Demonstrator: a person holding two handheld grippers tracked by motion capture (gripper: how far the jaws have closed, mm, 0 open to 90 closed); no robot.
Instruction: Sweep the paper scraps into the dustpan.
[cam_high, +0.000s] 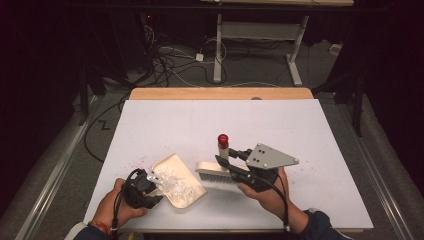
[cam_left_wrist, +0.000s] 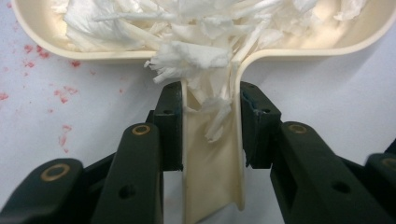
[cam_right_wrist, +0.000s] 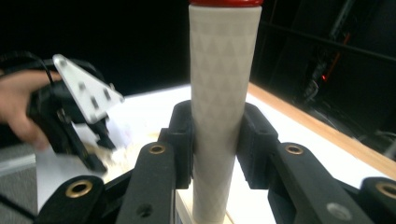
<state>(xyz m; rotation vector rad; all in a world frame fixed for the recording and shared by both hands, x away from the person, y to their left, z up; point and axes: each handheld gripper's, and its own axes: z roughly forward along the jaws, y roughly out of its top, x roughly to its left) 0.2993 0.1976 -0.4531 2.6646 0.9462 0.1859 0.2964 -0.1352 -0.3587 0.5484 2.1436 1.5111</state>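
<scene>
In the high view, a cream dustpan (cam_high: 175, 177) lies near the front edge of the white bench (cam_high: 310, 135), loaded with shredded white paper (cam_high: 175, 184). The left claw (cam_high: 148, 187) sits at the dustpan's near-left corner. Just right of the dustpan, a cream hand brush (cam_high: 215, 172) rests bristles-down, its red-capped handle (cam_high: 223, 145) standing upright. The right claw (cam_high: 232, 155) clamps that handle. Faint red specks (cam_high: 137, 162) dot the bench left of the dustpan.

In the left gripper view, the left claw (cam_left_wrist: 211, 126) is clenched on the dustpan's handle (cam_left_wrist: 212, 168), one jaw against each side wall; paper shreds (cam_left_wrist: 187, 58) spill from the dustpan into the handle channel.

In the right gripper view, the right claw (cam_right_wrist: 218, 140) grips the brush handle (cam_right_wrist: 222, 102) from both sides. The left claw appears to the left of that handle, with its grey plate (cam_right_wrist: 86, 91).
</scene>
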